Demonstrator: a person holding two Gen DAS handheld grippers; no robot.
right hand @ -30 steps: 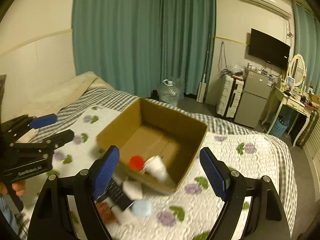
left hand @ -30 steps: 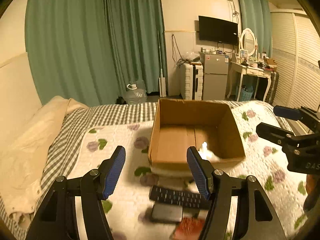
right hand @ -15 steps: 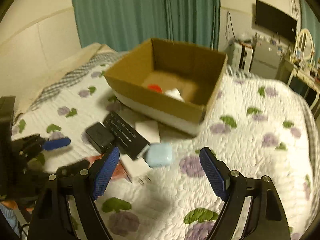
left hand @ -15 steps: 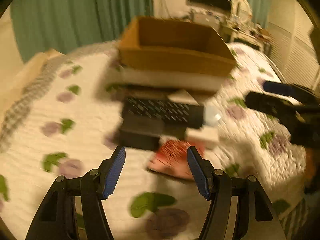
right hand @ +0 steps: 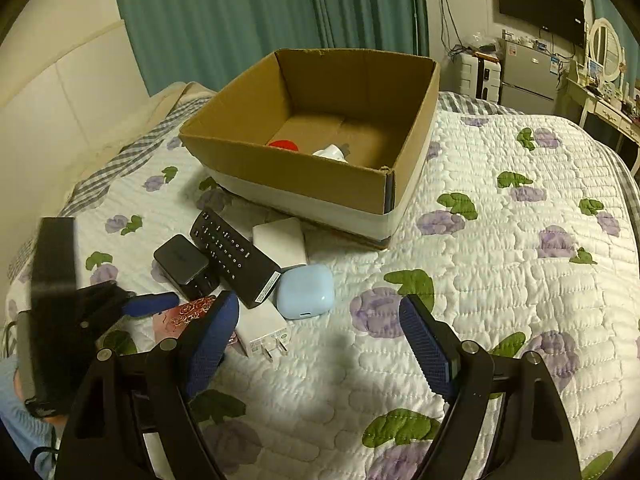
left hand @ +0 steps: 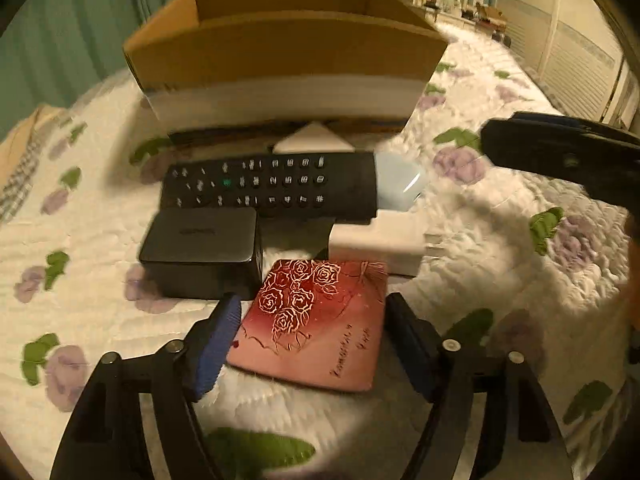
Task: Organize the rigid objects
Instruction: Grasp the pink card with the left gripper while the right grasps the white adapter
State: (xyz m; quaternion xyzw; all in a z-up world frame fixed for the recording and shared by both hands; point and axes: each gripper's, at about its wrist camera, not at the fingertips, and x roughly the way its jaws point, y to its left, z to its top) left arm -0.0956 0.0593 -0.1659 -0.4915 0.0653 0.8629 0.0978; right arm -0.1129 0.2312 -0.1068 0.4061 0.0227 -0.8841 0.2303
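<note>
L gripper (left hand: 312,344) open, fingers straddling red card (left hand: 316,324).

Red rose-patterned card (left hand: 316,320) — black remote (left hand: 268,186)

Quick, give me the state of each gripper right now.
Left gripper: open, jaws on either side of the red rose card, not closed on it.
Right gripper: open, holding nothing, above the quilt.

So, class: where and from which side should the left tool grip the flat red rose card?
Grip the red rose card across its two long edges, from the near short end. It lies flat, and the open left tool already straddles that end.
</note>
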